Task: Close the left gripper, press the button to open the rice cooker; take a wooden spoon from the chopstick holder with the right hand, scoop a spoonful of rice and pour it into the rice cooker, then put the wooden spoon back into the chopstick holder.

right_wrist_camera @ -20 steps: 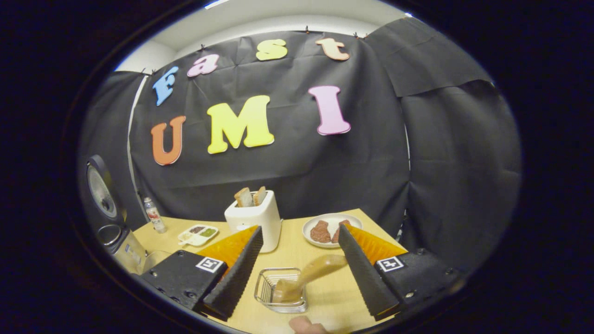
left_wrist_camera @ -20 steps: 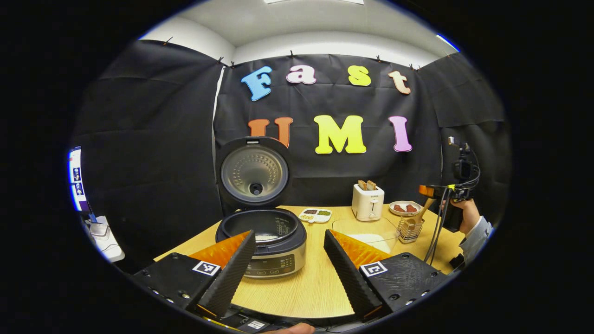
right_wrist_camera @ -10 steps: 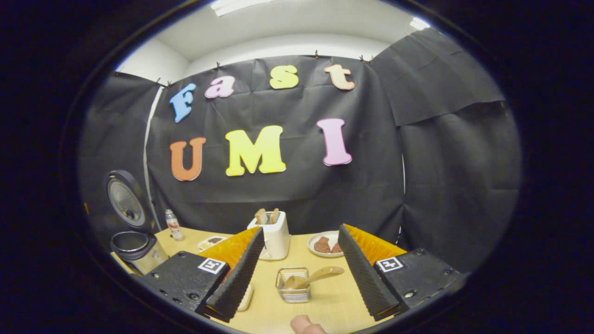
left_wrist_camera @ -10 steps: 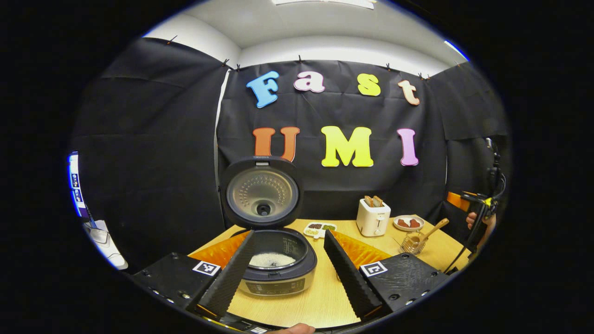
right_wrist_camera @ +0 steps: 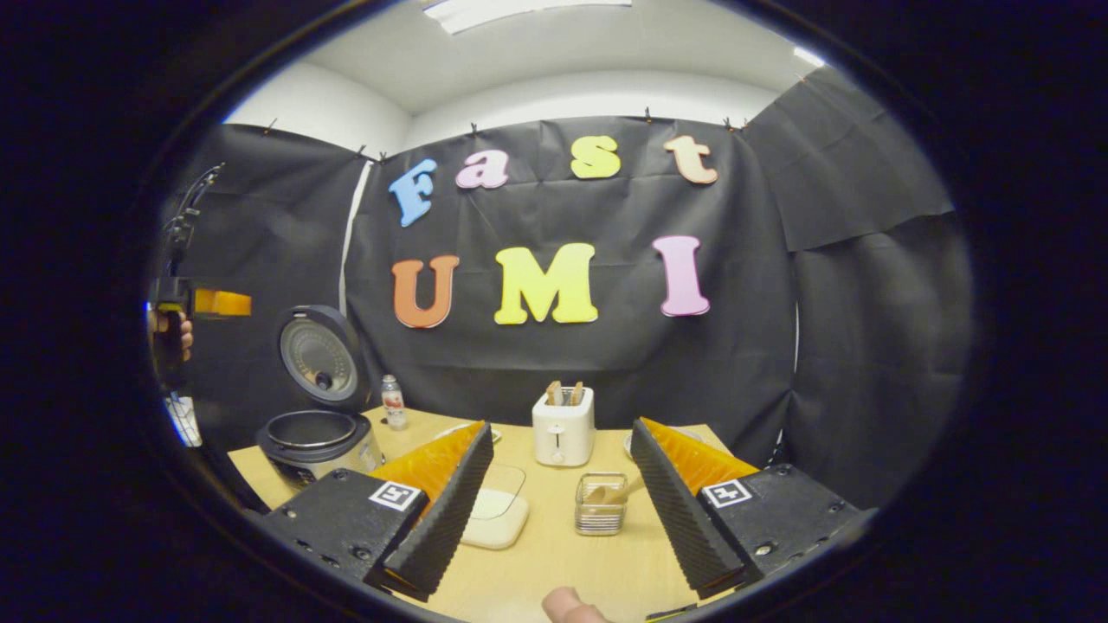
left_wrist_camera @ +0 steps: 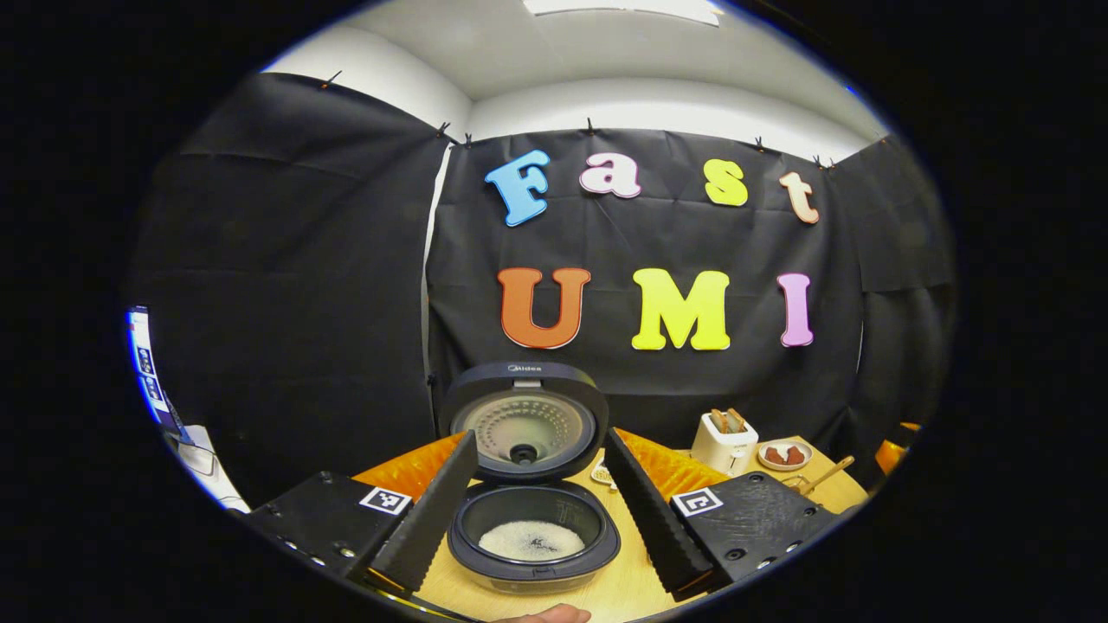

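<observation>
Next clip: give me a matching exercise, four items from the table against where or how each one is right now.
Items
1. rice cooker
2. wooden spoon
3. toaster
4. plate

States
A. holds bread slices in its slots
B. lid up, rice in the pot
C. carries brown pieces of food
D. rests in the wire chopstick holder

Pairs: 1-B, 2-D, 3-A, 4-C
</observation>
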Demonstrator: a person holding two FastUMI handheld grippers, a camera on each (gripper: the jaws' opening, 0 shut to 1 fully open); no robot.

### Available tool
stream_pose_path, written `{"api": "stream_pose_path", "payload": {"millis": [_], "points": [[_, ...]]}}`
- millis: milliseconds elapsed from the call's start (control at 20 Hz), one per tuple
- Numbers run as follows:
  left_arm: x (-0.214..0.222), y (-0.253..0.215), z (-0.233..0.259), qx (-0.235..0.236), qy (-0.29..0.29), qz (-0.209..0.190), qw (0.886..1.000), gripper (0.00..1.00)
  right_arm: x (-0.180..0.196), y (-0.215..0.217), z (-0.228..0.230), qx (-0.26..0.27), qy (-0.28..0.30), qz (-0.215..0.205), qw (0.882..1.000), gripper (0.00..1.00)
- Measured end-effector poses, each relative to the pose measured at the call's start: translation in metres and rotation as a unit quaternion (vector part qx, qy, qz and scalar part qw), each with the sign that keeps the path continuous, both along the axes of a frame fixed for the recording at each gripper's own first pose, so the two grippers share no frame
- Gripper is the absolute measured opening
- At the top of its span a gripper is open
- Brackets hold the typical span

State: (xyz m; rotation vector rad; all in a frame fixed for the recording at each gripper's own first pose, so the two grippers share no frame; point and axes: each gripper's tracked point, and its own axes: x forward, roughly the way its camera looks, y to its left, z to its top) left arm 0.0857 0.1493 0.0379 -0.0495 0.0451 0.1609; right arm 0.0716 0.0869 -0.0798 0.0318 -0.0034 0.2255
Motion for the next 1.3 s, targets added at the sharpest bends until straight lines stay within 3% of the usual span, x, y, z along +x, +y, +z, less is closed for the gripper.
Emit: {"api": "stream_pose_path", "payload": {"millis": [250,350,450,750,1150,1300], "points": [[0.05,0.033,0.029,0.009,-0.019,0.026,0.999,0.94,-0.016,0.011,0.001,-0.004,-0.015,0.035,0.999,0.96],[0.073,0.045,0.036,-0.005,-0.028,0.026,0.999,0.94,-0.019,0.018,0.001,-0.015,-0.026,0.046,0.998,1.0],[0.094,0.06,0.037,-0.007,-0.038,0.033,0.999,0.94,-0.021,0.022,-0.002,-0.032,-0.03,0.053,0.998,0.96],[0.145,0.091,0.035,-0.023,-0.052,0.041,0.998,0.94,-0.03,0.025,-0.009,-0.036,-0.031,0.054,0.997,1.0],[0.205,0.095,0.014,-0.041,-0.005,0.046,0.998,0.94,-0.033,0.008,-0.027,-0.034,-0.008,0.038,0.999,1.0],[0.213,0.09,-0.013,-0.015,0.041,0.054,0.998,0.94,-0.037,-0.004,-0.018,-0.028,-0.023,0.025,0.999,1.0]]}}
